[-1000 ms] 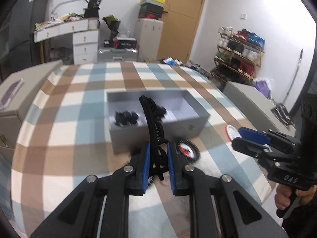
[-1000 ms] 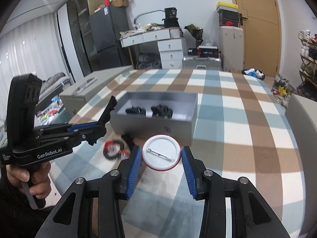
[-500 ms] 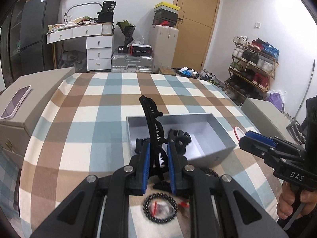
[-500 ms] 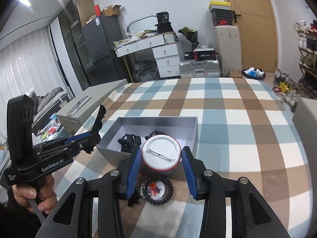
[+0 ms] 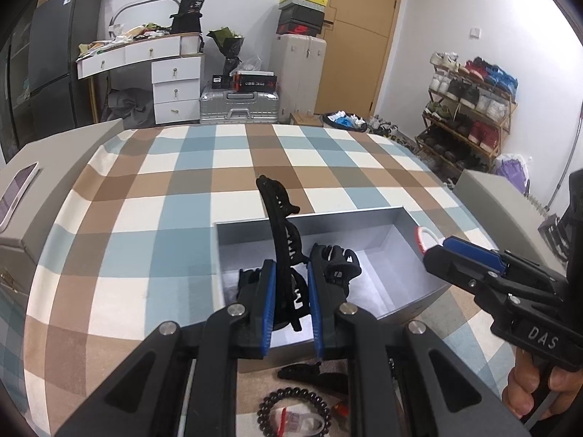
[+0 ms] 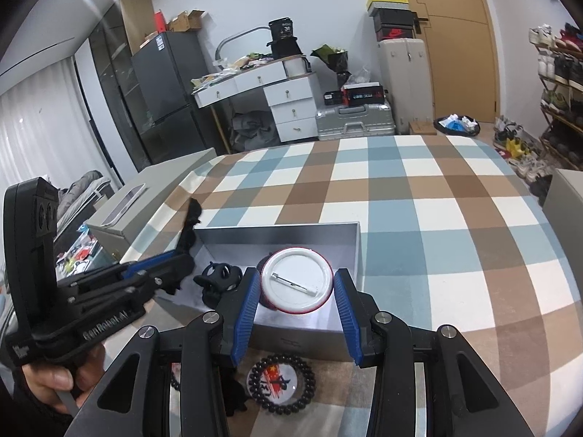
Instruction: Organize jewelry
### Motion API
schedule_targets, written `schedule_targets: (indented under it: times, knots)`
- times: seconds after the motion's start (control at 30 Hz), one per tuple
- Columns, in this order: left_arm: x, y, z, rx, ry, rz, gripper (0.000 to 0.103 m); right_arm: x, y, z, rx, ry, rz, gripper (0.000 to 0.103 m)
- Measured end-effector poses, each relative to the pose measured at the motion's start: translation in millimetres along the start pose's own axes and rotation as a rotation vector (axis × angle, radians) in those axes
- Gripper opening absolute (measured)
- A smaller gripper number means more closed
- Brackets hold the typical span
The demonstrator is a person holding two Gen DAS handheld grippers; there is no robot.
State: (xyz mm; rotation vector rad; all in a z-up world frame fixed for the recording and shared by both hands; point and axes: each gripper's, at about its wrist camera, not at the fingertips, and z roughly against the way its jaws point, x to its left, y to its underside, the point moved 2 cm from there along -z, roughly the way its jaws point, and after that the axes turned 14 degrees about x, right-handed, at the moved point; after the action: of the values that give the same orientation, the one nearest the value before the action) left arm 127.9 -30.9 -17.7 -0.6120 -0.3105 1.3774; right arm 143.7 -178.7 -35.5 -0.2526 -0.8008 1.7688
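My left gripper [image 5: 290,307] is shut on a long black hair clip [image 5: 278,218] that stands upright over the grey box [image 5: 397,218]. My right gripper [image 6: 297,307] is shut on a white round pin badge [image 6: 297,284] with a red rim, held over the box's [image 6: 277,231] near half. Black claw clips [image 5: 337,260] lie inside the box, one also in the right wrist view [image 6: 218,276]. A black bead bracelet [image 6: 280,382] around a small badge lies on the plaid cloth in front of the box, also in the left wrist view [image 5: 293,415].
The plaid cloth [image 6: 437,218] covers the table. More small black clips [image 5: 306,369] lie in front of the box. A grey cabinet with a phone [image 6: 124,200] stands at the left, another grey cabinet [image 5: 499,200] at the right. Furniture lines the far wall.
Both grippers have moved forward and up, from the cloth in front of the box to over the box, each still holding its item.
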Motion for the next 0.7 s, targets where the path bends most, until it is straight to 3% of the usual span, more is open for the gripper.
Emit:
schedule_targets:
  times: [0.2, 0.7]
  knots:
    - [-13.0, -4.0, -6.5, 0.011, -0.001, -0.055, 0.012, 7.0, -2.2, -7.8, 0.009, 0.015, 0.025, 0.040]
    - [-22.9, -2.8, -15.9, 0.038, -0.019, -0.081, 0.012, 9.9, 2.1, -16.1, 0.028, 0.049, 0.066, 0.041]
